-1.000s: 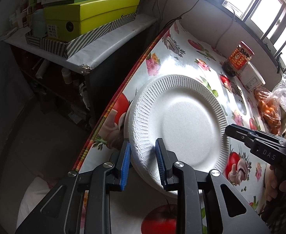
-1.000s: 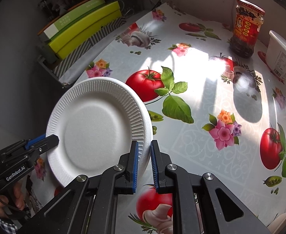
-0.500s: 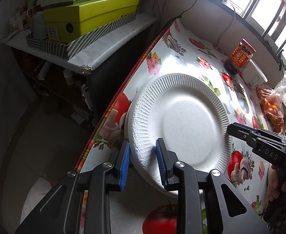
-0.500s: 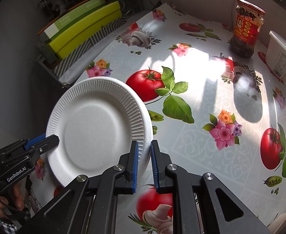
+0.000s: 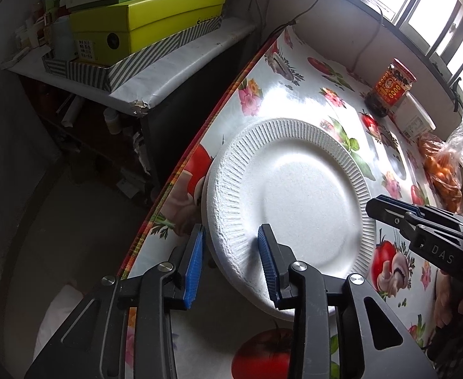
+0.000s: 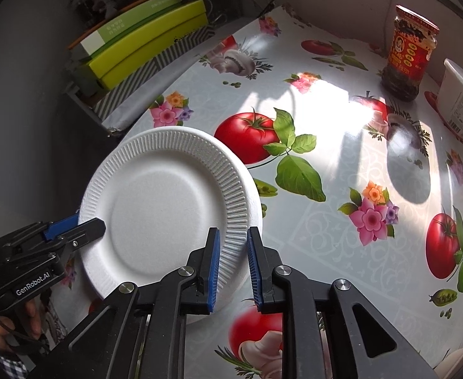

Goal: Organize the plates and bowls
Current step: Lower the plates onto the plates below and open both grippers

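- While both pairs of jaws are easing apart, I watch my left gripper [image 5: 229,262] straddle the near-left rim of the plate [image 5: 294,195]; its blue pads [image 5: 193,265] stand clear of the rim on either side, so nothing is pinched there.
- My right gripper [image 6: 233,265] sits at the opposite rim of the same plate [image 6: 165,208], its jaws opening too, the ribbed edge between the pads [image 6: 214,268] with a sliver of daylight showing; the grasp is let go.
- In the left wrist view the right gripper [image 5: 389,210] reaches in from the right, its tips at the plate's edge; in the right wrist view the left gripper [image 6: 73,225] does the same from the left, with a hand [image 6: 16,325] in a checked cuff below it.
- The plate, white foam with a fluted rim, lies face up on the table [image 6: 342,189], close to the table's left edge and slightly overhanging it. I cannot tell whether a second plate lies beneath it, though a second white edge peeks out on the left side.
- The tablecloth [image 5: 294,94] is printed with tomatoes, mushrooms and flowers.
- Farther back stand a jar [image 6: 410,53] with a red label and, just beside it, a white tub [image 6: 459,104]; a bag of oranges [image 5: 443,170] lies near the window.
- Off the table's left edge, yellow-green boxes [image 5: 146,22] are stacked on a shelf [image 5: 168,72].
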Tool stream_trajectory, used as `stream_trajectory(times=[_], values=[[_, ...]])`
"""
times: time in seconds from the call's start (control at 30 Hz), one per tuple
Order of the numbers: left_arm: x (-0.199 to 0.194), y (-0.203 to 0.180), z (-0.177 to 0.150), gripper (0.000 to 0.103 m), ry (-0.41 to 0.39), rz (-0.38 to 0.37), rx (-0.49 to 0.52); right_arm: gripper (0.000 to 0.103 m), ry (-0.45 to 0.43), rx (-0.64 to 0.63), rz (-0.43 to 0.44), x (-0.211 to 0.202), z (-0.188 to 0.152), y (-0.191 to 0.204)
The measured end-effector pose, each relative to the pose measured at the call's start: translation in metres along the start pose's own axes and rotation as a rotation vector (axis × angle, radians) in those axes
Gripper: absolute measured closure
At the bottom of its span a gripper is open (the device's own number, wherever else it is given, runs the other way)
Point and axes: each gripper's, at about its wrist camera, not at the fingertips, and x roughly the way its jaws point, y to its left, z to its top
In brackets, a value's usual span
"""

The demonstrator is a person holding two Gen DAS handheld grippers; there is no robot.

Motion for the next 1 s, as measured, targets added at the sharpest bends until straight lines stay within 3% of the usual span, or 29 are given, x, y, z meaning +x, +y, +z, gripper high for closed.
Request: stream_trajectory(times=[0.63,0.7,1.0], values=[[-0.017,-0.009,-0.005,0.059,-0.038,0.032,0.029,0.066,-0.058,0.023,-0.005,-0.018,-0.012,0.003],[-0.021,-0.012,-0.006,0.055,-0.050,0.032,0.037,0.065,-0.070,0.022,-0.009,-0.023,-0.015,0.004],[-0.039,-0.034,-0.015,0.055,-0.091,0.007,0.087,0.062,-0.129,0.045,-0.018,-0.047,-0.030,0.002]])
